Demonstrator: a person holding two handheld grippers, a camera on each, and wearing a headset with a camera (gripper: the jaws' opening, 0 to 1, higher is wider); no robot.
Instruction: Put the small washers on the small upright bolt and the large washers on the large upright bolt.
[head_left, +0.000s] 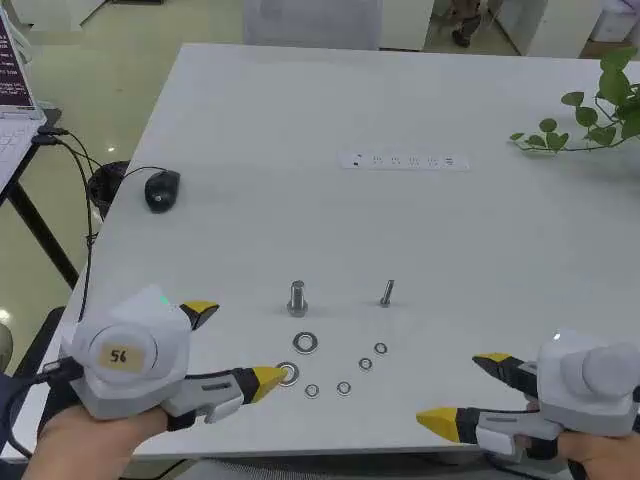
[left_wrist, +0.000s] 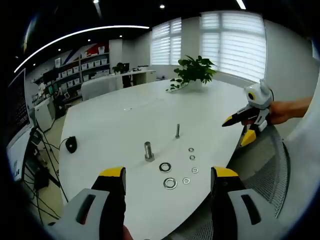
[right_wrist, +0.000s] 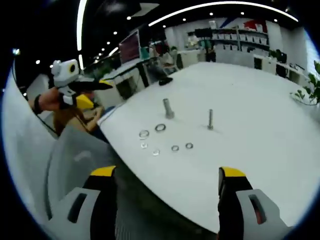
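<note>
Two bolts stand upright near the white table's front: the large bolt (head_left: 297, 298) (left_wrist: 148, 151) (right_wrist: 167, 108) and, to its right, the thin small bolt (head_left: 387, 293) (left_wrist: 177, 131) (right_wrist: 210, 120). In front of them lie two large washers (head_left: 306, 343) (head_left: 288, 374) and an arc of several small washers (head_left: 365, 364) (left_wrist: 192, 157) (right_wrist: 175, 148). My left gripper (head_left: 234, 343) (left_wrist: 168, 172) is open at the front left, one yellow tip close beside the nearer large washer. My right gripper (head_left: 462, 390) (right_wrist: 167, 172) is open at the front right edge, holding nothing.
A black mouse (head_left: 162, 189) with its cable lies at the left edge. A white power strip (head_left: 403, 160) sits mid-table behind the bolts. Plant leaves (head_left: 600, 110) reach in at the far right. A laptop (head_left: 10, 80) stands on a side desk to the left.
</note>
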